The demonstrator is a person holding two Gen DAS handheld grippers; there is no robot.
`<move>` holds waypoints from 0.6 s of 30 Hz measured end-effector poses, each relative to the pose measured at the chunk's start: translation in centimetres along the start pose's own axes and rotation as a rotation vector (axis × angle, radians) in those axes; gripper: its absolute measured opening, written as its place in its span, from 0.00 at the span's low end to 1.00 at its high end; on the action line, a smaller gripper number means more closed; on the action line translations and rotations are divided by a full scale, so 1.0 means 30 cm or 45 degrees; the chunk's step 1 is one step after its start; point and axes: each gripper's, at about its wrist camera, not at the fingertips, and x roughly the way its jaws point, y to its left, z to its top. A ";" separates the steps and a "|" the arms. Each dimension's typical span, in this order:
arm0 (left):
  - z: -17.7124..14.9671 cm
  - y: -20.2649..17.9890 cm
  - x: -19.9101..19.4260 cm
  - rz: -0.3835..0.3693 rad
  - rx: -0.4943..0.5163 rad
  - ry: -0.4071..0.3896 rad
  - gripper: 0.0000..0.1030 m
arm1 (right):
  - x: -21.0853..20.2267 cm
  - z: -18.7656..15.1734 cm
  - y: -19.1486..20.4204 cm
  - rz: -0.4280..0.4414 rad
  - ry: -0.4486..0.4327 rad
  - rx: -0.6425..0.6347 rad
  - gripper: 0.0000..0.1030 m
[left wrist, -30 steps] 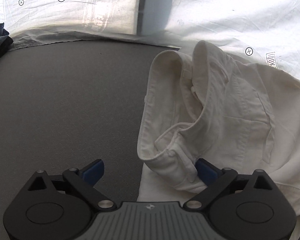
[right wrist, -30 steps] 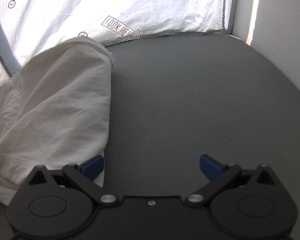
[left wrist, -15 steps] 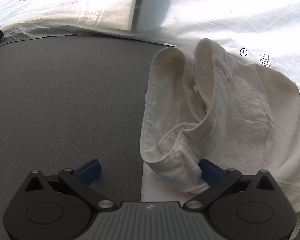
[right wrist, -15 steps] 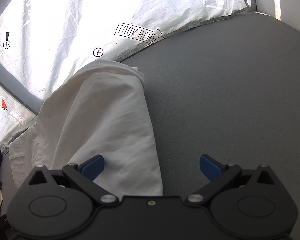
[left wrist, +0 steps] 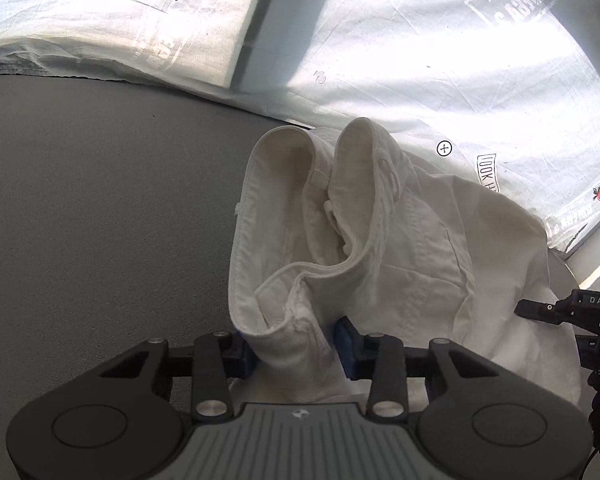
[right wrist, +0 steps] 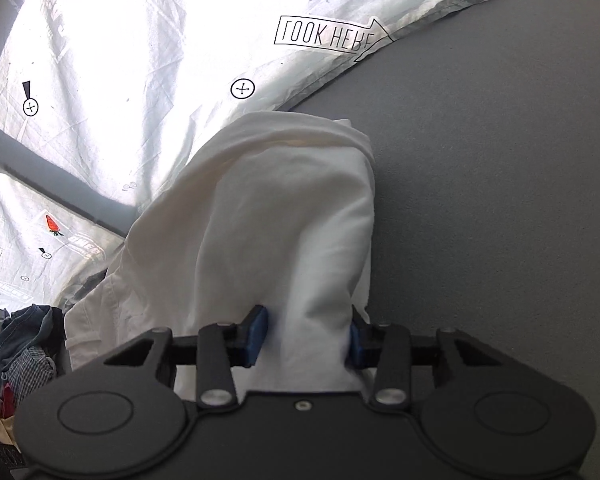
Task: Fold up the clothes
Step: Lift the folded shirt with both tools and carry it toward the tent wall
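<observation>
White trousers [left wrist: 380, 248] lie crumpled on grey surface [left wrist: 100, 200], straight ahead of both grippers. Left gripper [left wrist: 294, 346]: jaws just closed, blue pads [left wrist: 346, 340] now pinching the waistband corner; the open waist stands up just beyond the fingertips. Right gripper [right wrist: 306, 334]: jaws also just closed, pads [right wrist: 256, 334] clamped on a bunched fold of the leg end, cloth rising ahead between them. Printed white sheet [right wrist: 140, 60] beyond the trousers, at the far edge. Heap of 2 or more dark garments [right wrist: 16, 344] off to the right gripper's left.
</observation>
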 end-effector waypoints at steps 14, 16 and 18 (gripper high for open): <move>0.052 -0.462 -0.241 -0.287 0.336 -0.213 0.23 | -0.434 0.071 0.130 0.039 -0.354 -0.202 0.06; 0.038 -0.545 -0.255 -0.320 0.386 -0.232 0.23 | -0.504 0.080 0.122 0.042 -0.396 -0.212 0.06; 0.029 -0.627 -0.266 -0.363 0.413 -0.246 0.23 | -0.573 0.105 0.091 0.020 -0.451 -0.222 0.06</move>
